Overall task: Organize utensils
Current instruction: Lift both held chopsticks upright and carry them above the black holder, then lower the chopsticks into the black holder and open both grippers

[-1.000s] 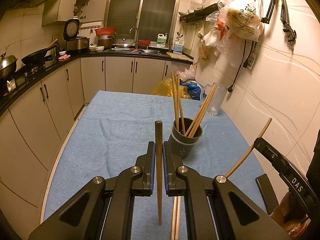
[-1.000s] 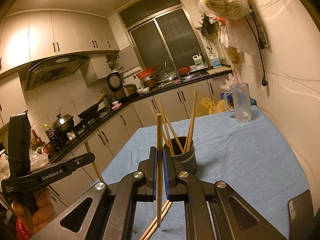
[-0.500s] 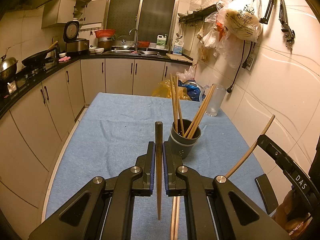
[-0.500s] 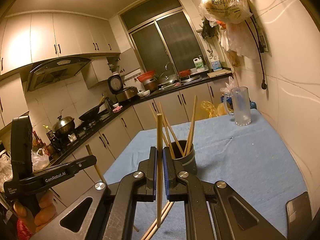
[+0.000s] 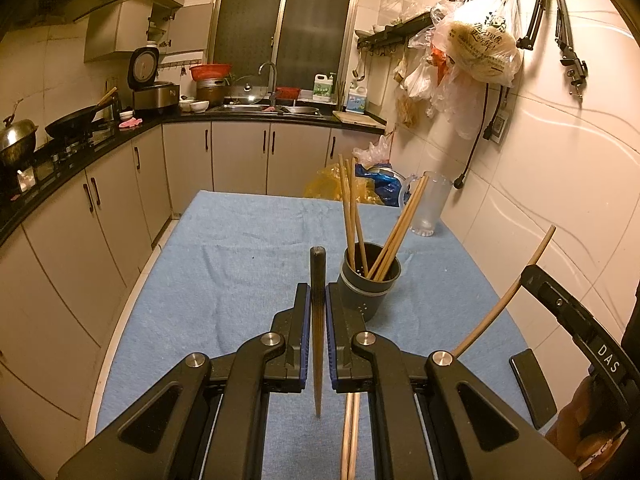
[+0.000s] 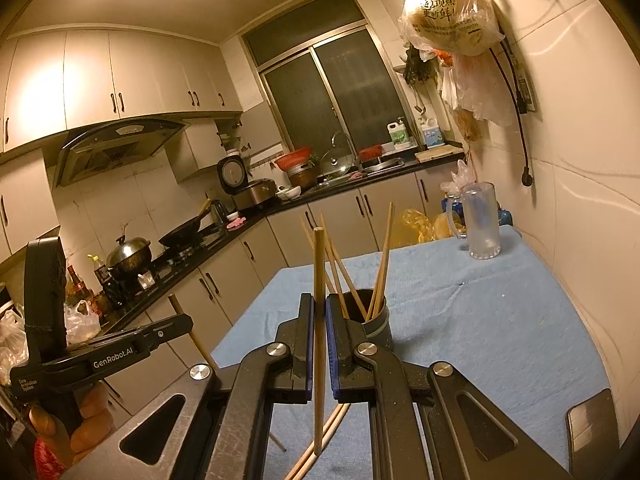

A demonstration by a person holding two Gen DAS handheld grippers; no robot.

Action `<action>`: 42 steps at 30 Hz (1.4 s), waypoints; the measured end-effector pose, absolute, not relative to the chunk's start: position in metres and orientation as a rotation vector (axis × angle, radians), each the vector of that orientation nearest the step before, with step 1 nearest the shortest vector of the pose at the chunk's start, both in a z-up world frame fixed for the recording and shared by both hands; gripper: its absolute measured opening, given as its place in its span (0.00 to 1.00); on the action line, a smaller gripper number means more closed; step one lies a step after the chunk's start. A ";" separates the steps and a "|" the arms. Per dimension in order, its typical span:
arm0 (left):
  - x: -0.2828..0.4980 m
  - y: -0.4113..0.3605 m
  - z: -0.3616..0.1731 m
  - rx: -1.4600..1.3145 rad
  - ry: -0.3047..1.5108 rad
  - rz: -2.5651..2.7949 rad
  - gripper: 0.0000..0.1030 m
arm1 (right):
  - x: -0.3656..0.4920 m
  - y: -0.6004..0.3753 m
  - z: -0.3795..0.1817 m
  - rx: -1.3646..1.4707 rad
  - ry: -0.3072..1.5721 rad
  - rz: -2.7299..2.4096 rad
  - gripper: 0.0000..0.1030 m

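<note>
A dark grey cup (image 5: 370, 286) holding several wooden chopsticks stands on the blue cloth (image 5: 240, 256); it also shows in the right wrist view (image 6: 376, 320). My left gripper (image 5: 318, 300) is shut on a dark-tipped chopstick (image 5: 317, 320), held upright just left of the cup. My right gripper (image 6: 319, 312) is shut on a light wooden chopstick (image 6: 319, 320), upright, near and left of the cup. A pair of chopsticks (image 5: 350, 436) lies on the cloth under the grippers, also seen in the right wrist view (image 6: 320, 448).
A frosted glass mug (image 5: 426, 204) stands at the table's far right by the tiled wall. Plastic bags (image 5: 476, 48) hang from wall hooks on the right. Cabinets and a counter with pans (image 5: 76, 124) run along the left. The table's left edge drops to the floor.
Both grippers have risen and pulled back slightly with their chopsticks still held; the cup sits a little lower in both views.
</note>
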State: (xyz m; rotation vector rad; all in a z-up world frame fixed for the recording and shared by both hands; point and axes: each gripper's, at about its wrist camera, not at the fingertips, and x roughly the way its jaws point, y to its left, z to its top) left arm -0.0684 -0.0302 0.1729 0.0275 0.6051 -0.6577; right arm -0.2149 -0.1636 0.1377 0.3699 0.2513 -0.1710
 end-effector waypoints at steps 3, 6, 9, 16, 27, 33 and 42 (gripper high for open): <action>-0.069 -0.030 0.174 0.028 0.605 -0.658 0.07 | -0.215 -0.164 0.140 0.367 0.246 -0.174 0.06; -0.069 -0.031 0.175 0.030 0.603 -0.658 0.07 | -0.217 -0.165 0.143 0.364 0.239 -0.177 0.06; -0.068 -0.032 0.180 0.033 0.596 -0.660 0.07 | -0.218 -0.167 0.147 0.356 0.228 -0.184 0.06; -0.062 -0.038 0.195 0.040 0.577 -0.673 0.07 | -0.215 -0.182 0.158 0.368 0.211 -0.204 0.06; -0.033 -0.057 0.240 0.007 0.528 -0.691 0.07 | -0.195 -0.215 0.193 0.386 0.164 -0.243 0.06; -0.013 -0.076 0.269 -0.015 0.490 -0.693 0.07 | -0.175 -0.235 0.217 0.389 0.119 -0.262 0.06; 0.011 -0.112 0.296 -0.063 0.458 -0.720 0.07 | -0.132 -0.264 0.218 0.413 0.129 -0.292 0.06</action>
